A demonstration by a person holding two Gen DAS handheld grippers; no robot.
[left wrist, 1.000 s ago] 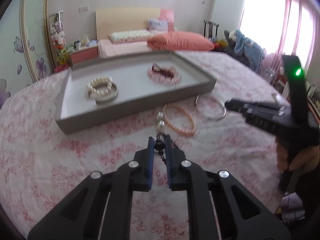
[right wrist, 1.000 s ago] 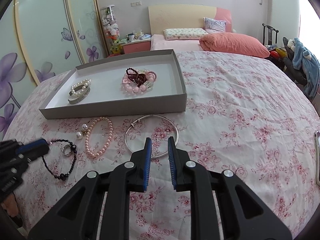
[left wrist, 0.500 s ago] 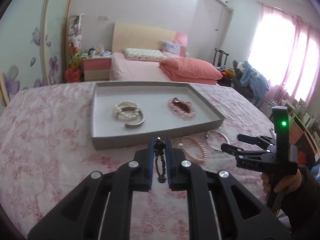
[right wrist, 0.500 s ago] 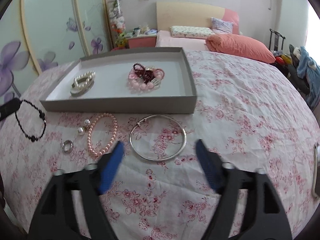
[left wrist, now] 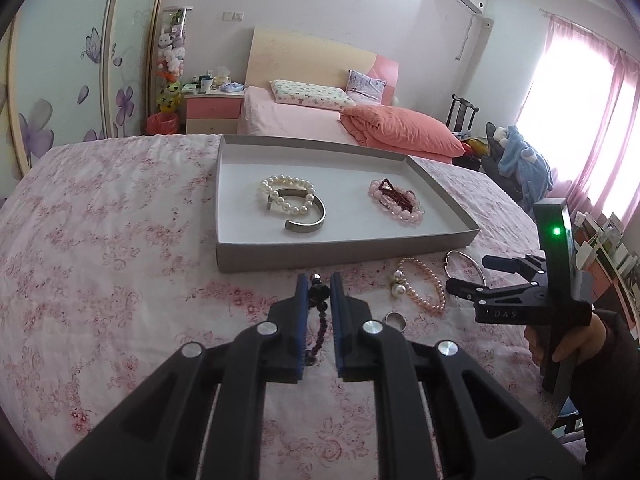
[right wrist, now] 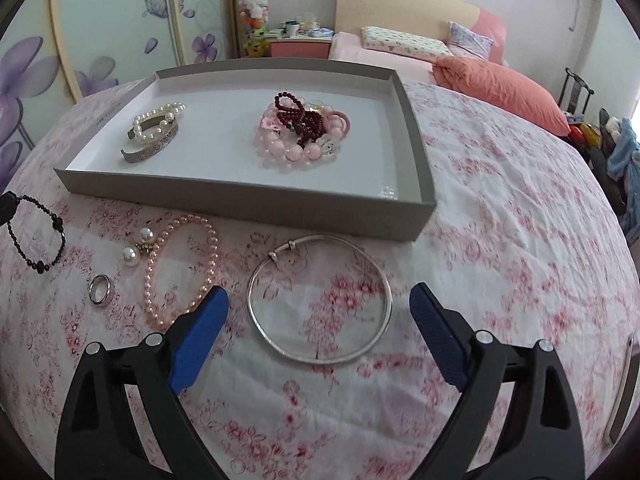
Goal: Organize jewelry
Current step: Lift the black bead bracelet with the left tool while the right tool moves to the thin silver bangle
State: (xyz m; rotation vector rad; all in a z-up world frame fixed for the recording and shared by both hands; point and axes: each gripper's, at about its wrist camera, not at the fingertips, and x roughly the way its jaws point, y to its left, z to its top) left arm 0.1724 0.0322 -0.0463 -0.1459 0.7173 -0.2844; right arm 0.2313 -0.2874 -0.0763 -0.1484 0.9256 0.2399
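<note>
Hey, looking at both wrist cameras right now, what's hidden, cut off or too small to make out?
- Black bead bracelet, left wrist view: its lower loop is hidden behind the left gripper.
- Left gripper, right wrist view: cut off by the left edge.
- Silver cuff, right wrist view: engraving too small to read.
- Thin object, right wrist view: cut off at the right edge, unidentifiable.

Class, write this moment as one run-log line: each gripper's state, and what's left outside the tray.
left gripper: shut on black bead bracelet | right gripper: open, jaws just opening, over silver bangle | outside tray: pink pearl bracelet, ring, pearl earrings
</note>
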